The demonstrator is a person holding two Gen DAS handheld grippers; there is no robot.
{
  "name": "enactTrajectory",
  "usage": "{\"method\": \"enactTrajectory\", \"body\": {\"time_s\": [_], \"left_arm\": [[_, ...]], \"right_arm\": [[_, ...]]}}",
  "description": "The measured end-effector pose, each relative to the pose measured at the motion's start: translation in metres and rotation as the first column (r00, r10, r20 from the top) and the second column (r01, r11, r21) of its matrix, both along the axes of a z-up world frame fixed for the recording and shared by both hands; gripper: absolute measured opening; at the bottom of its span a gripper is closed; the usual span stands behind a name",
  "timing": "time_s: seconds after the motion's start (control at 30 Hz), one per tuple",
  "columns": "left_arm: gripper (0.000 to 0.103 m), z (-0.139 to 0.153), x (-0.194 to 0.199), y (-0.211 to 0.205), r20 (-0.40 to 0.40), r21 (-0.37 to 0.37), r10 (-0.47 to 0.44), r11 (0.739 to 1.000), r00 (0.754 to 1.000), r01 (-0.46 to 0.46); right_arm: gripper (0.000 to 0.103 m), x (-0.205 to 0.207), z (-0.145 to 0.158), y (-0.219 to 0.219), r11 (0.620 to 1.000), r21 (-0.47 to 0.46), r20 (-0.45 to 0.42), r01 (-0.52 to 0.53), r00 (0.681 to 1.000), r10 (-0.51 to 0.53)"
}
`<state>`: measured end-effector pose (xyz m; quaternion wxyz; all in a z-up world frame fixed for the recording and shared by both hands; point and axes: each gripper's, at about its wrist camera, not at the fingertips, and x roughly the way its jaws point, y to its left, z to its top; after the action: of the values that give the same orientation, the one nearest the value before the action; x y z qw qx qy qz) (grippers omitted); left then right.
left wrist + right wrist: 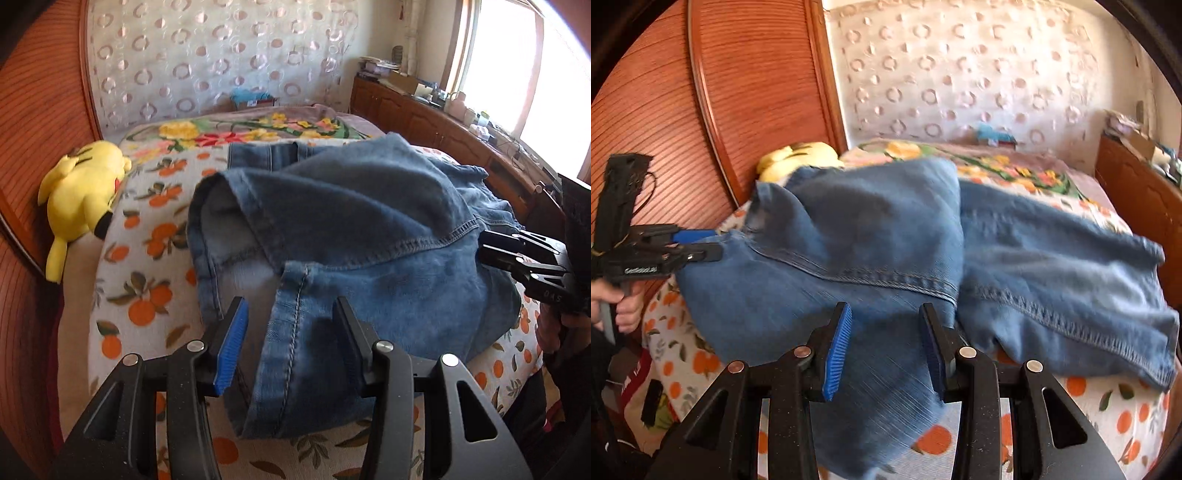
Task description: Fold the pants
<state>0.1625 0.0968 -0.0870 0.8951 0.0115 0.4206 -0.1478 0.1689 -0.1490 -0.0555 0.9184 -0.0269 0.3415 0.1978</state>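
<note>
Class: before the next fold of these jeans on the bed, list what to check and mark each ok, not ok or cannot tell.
1. Left gripper open, denim between the jaws, not pinched: ok.
2. Right gripper open over denim: ok.
3. Jeans lying flat: not ok, bunched.
4. Leg hem lined up with the other: cannot tell.
5. Yellow plush toy clear of the jeans: ok.

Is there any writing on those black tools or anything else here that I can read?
"DAS": white letters on the right hand-held gripper, only partly clear.
White lettering on the left hand-held gripper: too blurred to read.
White marks on the red item beside the bed: too blurred to read.
Jeans: no writing visible.
</note>
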Motion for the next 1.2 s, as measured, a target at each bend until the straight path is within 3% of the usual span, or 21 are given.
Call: {"method": "enactTrajectory", "body": {"time_s": [0.03, 0.2, 0.3, 0.43, 0.63, 0.83, 1.1, 1.2], "left_arm": [[0.048, -0.002, -0.002, 0.0, -0.004, -0.01, -0.003, 1.0, 1.0, 0.003], [0.016, -0.004, -0.016, 0.001, 0.007, -0.015, -0.009, 1.0, 1.0, 0.009], [0.007, 0.001, -0.026, 0.003, 0.036, -0.031, -0.025, 0.999, 0.999, 0.026], [0.006, 0.021, -0.05, 0.014, 0.107, -0.081, 0.013, 0.997, 0.994, -0.005], [0.006, 0.016, -0.072, 0.032, 0.074, -0.082, 0.064, 0.995, 0.995, -0.058], [0.009, 0.006, -0.074, 0.031, 0.051, -0.061, 0.083, 0.995, 0.995, -0.08], [0.045, 0.02, -0.055, 0.045, 0.075, -0.087, 0.117, 0.99, 0.99, -0.111], [0.049, 0.024, -0.044, 0.048, 0.098, -0.093, 0.126, 0.989, 0.987, -0.117]], "right_arm": [[0.039, 0.0, 0.0, 0.003, 1.0, -0.007, -0.005, 0.009, 1.0, -0.009], [0.039, -0.002, 0.002, 0.011, 0.999, -0.011, -0.011, 0.036, 0.999, -0.037], [0.039, -0.005, -0.003, 0.009, 0.999, 0.006, -0.017, 0.048, 0.999, -0.048], [0.039, -0.003, -0.007, 0.003, 0.999, 0.025, -0.02, 0.049, 0.999, -0.048], [0.039, -0.004, -0.019, -0.009, 0.999, 0.028, -0.015, 0.044, 0.999, -0.044], [0.039, -0.001, -0.031, -0.024, 0.999, 0.028, -0.023, 0.041, 0.999, -0.04], [0.039, 0.001, -0.019, -0.025, 1.0, 0.021, -0.022, 0.014, 1.0, -0.014], [0.039, 0.008, -0.004, -0.025, 1.0, 0.008, -0.003, -0.002, 1.0, 0.002]]}}
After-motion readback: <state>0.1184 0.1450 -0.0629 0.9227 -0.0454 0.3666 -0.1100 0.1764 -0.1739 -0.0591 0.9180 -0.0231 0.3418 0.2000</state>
